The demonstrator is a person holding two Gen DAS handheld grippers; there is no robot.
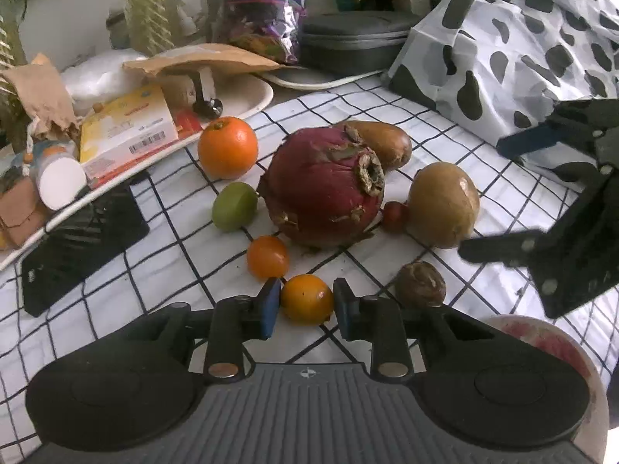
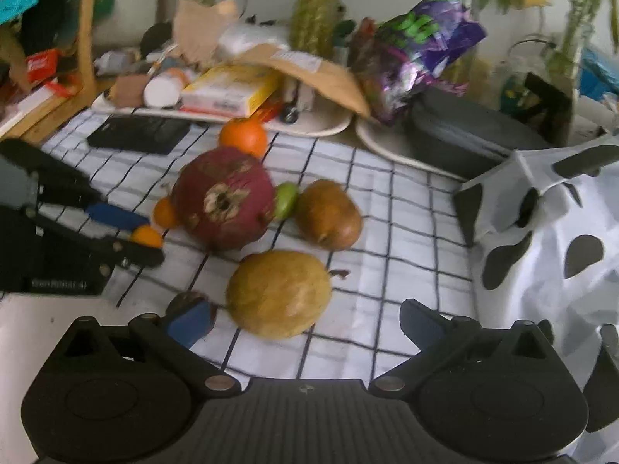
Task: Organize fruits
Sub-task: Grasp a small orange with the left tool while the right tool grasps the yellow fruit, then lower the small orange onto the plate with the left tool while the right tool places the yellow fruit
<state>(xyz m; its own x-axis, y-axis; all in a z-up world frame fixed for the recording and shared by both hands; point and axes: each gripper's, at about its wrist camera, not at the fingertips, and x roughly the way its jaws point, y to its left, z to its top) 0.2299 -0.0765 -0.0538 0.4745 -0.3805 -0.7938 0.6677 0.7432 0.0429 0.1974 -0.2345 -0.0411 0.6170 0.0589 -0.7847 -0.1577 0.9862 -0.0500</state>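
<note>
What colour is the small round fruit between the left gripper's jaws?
The small round fruit is orange-yellow; the left wrist view shows it best.

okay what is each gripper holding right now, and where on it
The left gripper clamps the small round orange fruit across its sides. The right gripper stands open, holding nothing.

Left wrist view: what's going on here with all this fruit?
A person is sorting fruit on a checked cloth with two handheld grippers. The left gripper has shut on a small orange fruit. The right gripper, fingers open, hovers by a yellow-brown pear. A big red fruit and others lie loose.
</note>
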